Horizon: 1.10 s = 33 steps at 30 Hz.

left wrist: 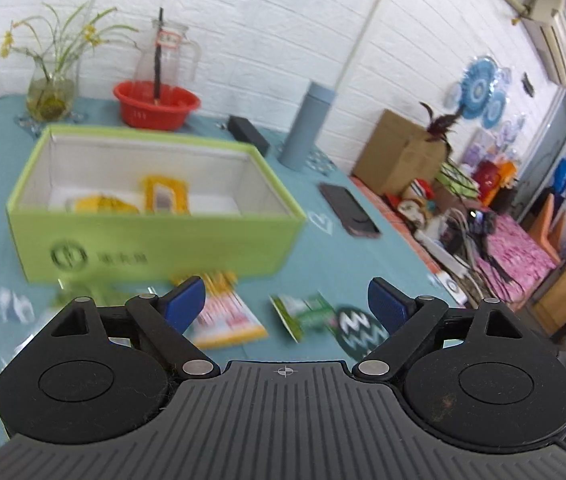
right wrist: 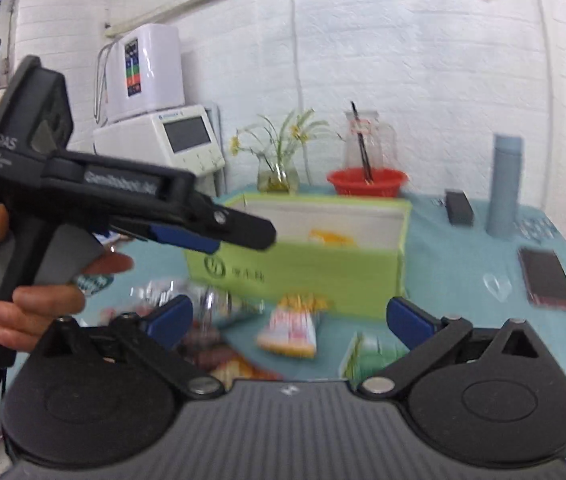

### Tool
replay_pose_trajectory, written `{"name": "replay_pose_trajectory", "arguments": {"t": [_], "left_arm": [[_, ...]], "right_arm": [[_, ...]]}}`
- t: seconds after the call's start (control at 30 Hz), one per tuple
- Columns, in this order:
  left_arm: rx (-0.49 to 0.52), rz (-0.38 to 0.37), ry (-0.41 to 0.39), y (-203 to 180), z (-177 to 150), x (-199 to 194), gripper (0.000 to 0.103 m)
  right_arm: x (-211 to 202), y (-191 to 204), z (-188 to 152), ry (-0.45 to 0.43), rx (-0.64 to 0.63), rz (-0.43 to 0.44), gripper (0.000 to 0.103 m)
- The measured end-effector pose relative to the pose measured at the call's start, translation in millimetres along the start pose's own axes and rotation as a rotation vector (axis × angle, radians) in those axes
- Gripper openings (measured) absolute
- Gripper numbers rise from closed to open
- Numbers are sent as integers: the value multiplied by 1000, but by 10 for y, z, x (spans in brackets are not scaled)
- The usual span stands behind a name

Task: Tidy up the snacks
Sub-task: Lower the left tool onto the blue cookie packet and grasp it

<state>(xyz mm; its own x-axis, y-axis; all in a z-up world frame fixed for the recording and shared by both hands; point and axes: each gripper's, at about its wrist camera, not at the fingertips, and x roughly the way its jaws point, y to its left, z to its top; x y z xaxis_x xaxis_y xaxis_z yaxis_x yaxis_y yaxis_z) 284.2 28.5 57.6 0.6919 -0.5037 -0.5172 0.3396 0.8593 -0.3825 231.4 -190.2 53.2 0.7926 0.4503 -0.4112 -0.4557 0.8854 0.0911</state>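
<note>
Left wrist view: both claws [left wrist: 285,300] [right wrist: 289,320] hanging released; green box [left wrist: 155,236] holding two yellow packets [left wrist: 163,196] (several snacks [left wrist: 227,316] lying outside).

Left gripper [left wrist: 285,304] fingers spread, empty; right gripper [right wrist: 289,316] fingers spread, empty.

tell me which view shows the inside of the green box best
The left wrist view. It looks down into the green box, showing its white floor and yellow snack packets inside. The right wrist view sees the box from lower down: mostly its front wall, with only a sliver of the interior and one yellow packet, and the left tool overlapping its corner.
</note>
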Motion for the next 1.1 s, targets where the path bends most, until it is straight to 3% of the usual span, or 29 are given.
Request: {"name": "replay_pose_trajectory", "arguments": {"t": [0.2, 0.43, 0.57, 0.73, 0.9, 1.1], "left_arm": [[-14, -67, 116, -323, -589, 41, 74], [-39, -46, 195, -407, -831, 143, 67], [-82, -61, 210, -353, -837, 218, 67], [-85, -69, 222, -356, -736, 392, 68], [-23, -46, 227, -447, -598, 699, 72], [65, -16, 253, -595, -444, 1130, 71]], "right_arm": [[-292, 69, -596, 77, 100, -43, 103], [-228, -53, -760, 131, 43, -98, 103], [-62, -210, -698, 156, -8, -70, 103], [101, -345, -674, 183, -29, -105, 103], [105, -474, -704, 160, 17, -50, 103], [211, -537, -676, 186, 0, -56, 103]]}}
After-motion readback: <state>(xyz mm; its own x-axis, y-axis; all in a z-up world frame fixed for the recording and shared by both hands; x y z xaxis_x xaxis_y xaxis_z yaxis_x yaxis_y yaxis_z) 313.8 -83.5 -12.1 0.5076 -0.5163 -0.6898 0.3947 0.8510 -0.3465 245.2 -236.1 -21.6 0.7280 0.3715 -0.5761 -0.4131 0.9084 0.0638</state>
